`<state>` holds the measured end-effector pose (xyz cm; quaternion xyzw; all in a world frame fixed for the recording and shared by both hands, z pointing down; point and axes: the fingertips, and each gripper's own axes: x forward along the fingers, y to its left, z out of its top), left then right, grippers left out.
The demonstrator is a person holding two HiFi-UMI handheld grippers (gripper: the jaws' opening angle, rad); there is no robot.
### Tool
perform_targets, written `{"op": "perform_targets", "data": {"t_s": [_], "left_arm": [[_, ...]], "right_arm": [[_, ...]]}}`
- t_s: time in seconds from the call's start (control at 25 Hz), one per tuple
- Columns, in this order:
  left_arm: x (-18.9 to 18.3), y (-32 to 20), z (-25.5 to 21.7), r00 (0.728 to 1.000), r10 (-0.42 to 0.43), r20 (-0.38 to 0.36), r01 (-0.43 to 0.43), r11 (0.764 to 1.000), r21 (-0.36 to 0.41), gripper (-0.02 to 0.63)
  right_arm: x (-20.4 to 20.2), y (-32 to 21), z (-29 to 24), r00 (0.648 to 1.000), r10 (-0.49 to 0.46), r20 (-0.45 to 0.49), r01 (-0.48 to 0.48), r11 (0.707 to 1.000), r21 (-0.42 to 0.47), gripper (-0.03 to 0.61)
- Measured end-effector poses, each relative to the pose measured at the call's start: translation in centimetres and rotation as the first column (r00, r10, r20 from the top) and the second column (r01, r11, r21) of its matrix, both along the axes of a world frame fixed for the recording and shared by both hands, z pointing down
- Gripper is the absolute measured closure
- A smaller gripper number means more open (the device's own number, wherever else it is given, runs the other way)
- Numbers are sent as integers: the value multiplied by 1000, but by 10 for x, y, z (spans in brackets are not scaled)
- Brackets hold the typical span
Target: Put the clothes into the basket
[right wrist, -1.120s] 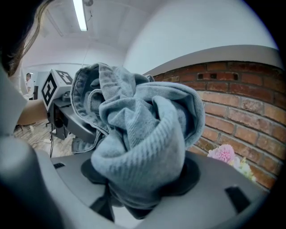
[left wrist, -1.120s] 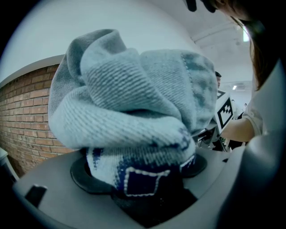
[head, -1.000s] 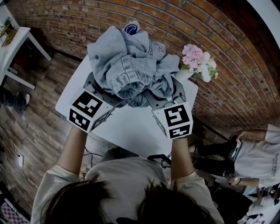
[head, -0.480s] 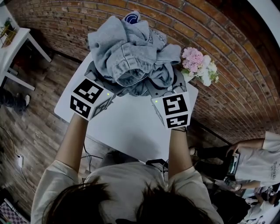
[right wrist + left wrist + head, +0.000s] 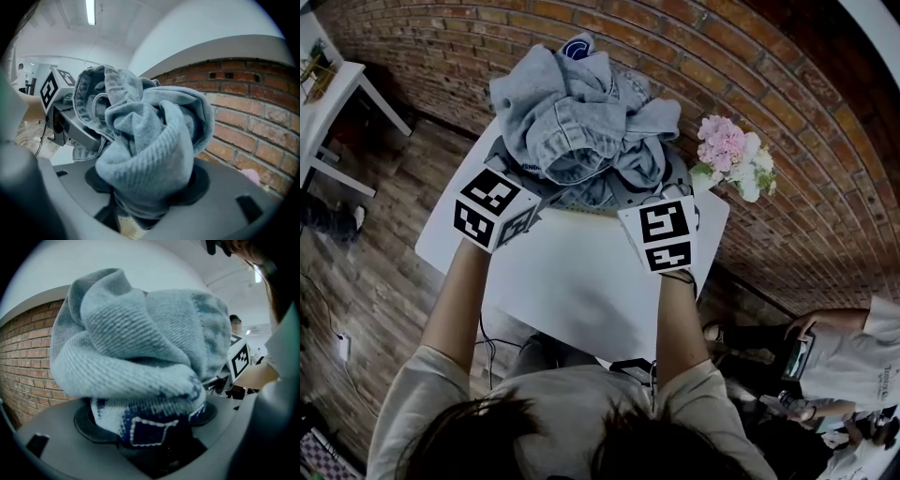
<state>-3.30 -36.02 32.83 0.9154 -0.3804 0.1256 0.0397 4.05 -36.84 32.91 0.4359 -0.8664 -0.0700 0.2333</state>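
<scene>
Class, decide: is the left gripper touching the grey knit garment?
Touching. The left gripper view shows the left gripper clamping the grey knit garment between its fingers.

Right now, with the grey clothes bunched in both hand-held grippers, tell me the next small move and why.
Probably keep both grips shut and turn to find the basket, which no view shows. The left hand-held gripper and right hand-held gripper each clamp a fold of the grey clothes above the white table, with flowers close on the right.
</scene>
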Motion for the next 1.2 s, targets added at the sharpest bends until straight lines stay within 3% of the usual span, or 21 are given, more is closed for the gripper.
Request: {"op": "perform_targets", "data": {"t_s": [0.52, 0.92, 1.2], "left_arm": [[-5, -32, 84, 1000, -11, 12, 14, 975, -220, 199], [-7, -44, 129, 998, -49, 41, 61, 922, -383, 198], [-4, -51, 156, 994, -37, 98, 82, 863, -499, 198]], "right_arm": [[-3, -32, 87, 1000, 18, -21, -22, 980, -200, 301], [-2, -46, 133, 999, 11, -52, -29, 934, -355, 298], [2, -53, 161, 998, 33, -53, -54, 881, -470, 291]]}}
